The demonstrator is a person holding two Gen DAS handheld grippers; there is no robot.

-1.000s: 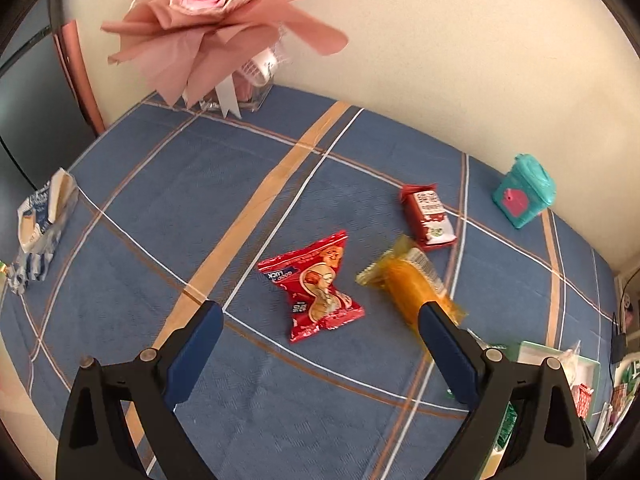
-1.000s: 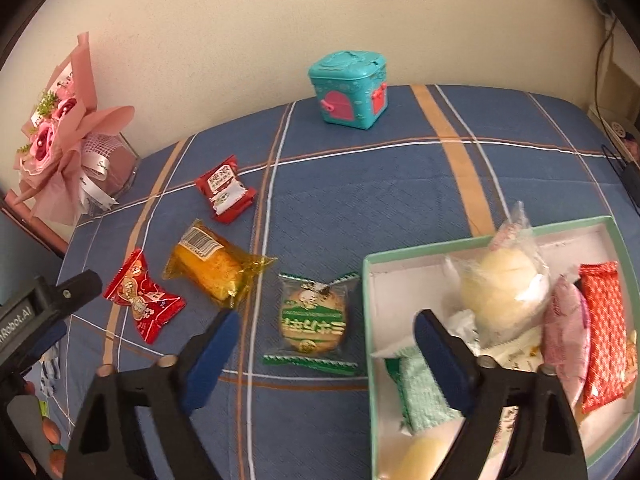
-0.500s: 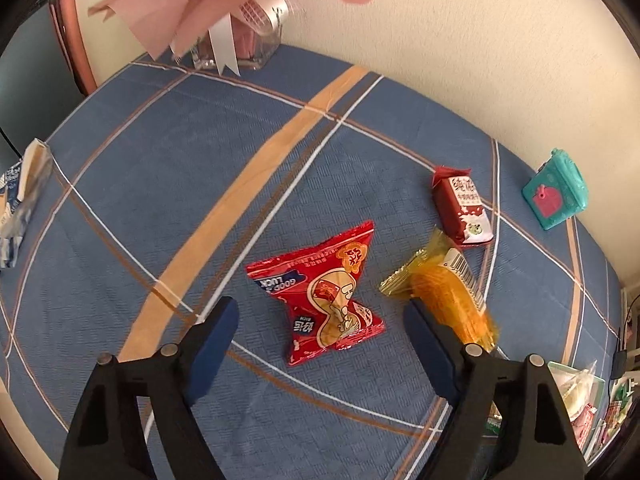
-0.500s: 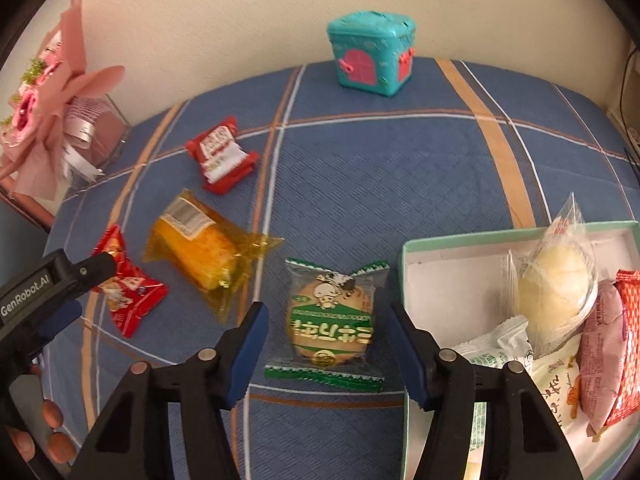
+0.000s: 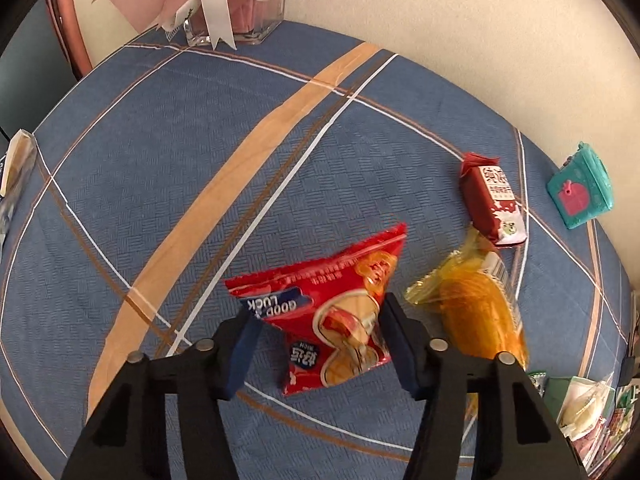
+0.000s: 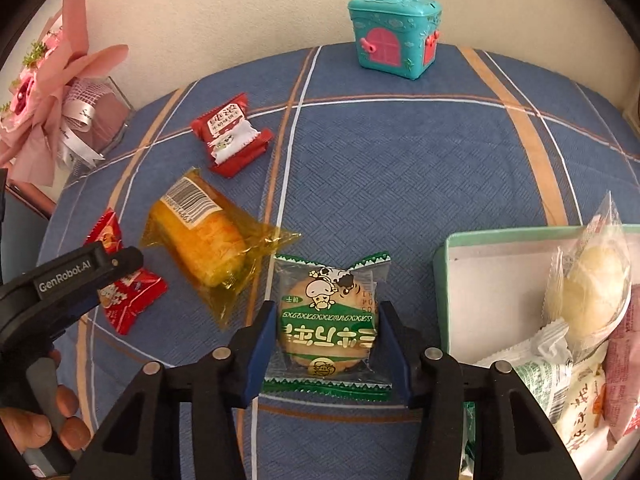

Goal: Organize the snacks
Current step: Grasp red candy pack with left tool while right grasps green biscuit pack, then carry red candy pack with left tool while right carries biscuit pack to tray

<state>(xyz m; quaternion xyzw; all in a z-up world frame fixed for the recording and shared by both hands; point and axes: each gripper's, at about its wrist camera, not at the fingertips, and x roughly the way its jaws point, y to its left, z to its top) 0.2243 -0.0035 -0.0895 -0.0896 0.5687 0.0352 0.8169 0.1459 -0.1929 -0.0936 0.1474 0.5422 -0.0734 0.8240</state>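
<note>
A: Start at the left. What lies there?

B: In the right wrist view, a pink bouquet (image 6: 48, 80) stands at the far left of the blue checked tabletop (image 6: 400, 168). Nearer, the left gripper (image 5: 318, 344) comes down over the red snack packet (image 5: 332, 316).

A: How do its jaws stand?

B: They have just been closing. The packet lies between them, its edges meeting both blue pads (image 5: 240, 356), so they pinch it; it looks crumpled there.

A: And next to it?

B: An orange-yellow wrapped cake (image 6: 204, 240) just beside the red packet, and a small dark red packet (image 6: 230, 136) farther back. A teal toy house (image 6: 394, 36) sits near the wall.

A: The right gripper?

B: The right gripper (image 6: 326, 344) straddles the green cookie packet (image 6: 328, 320), which lies flat on the tabletop. Its jaws have also just been closing; the pads touch the wrapper's sides, pinching it.

A: Farthest right?

B: A pale green box (image 6: 444, 276) just beside that cookie, holding several wrapped snacks (image 6: 592, 292).
</note>
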